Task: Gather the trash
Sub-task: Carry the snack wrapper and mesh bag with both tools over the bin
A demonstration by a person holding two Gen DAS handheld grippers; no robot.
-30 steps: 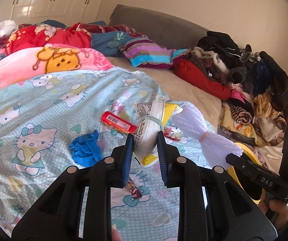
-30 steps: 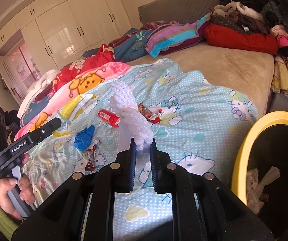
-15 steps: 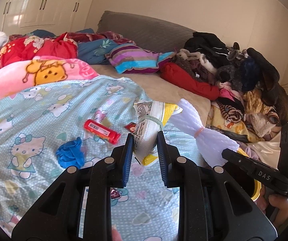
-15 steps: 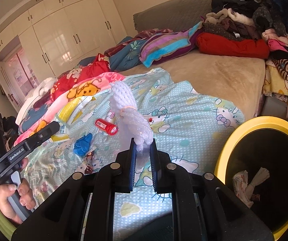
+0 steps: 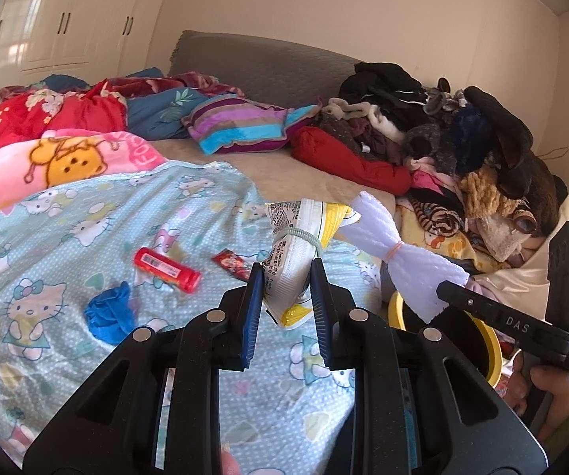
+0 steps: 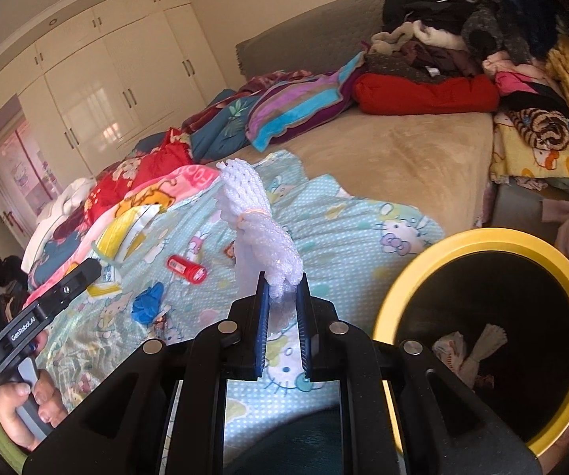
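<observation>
Carry-to-bin step: left hand-held gripper [image 5: 286, 283] pinching a snack bag [image 5: 298, 253], right hand-held gripper [image 6: 282, 301] clamped on foam netting [image 6: 258, 229], next swing both over the yellow bin [image 6: 434, 261] and let go.

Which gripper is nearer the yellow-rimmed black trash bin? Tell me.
Right. The right gripper, shut on white foam netting, hangs just beside the yellow-rimmed black trash bin. The left gripper, holding a yellow-white snack bag, is farther back over the bed.

Left gripper [image 5: 286, 289] and right gripper [image 6: 283, 293] both point slightly downward, jaws clamped on items, each handle gripped by a hand [image 6: 27, 407].
</observation>
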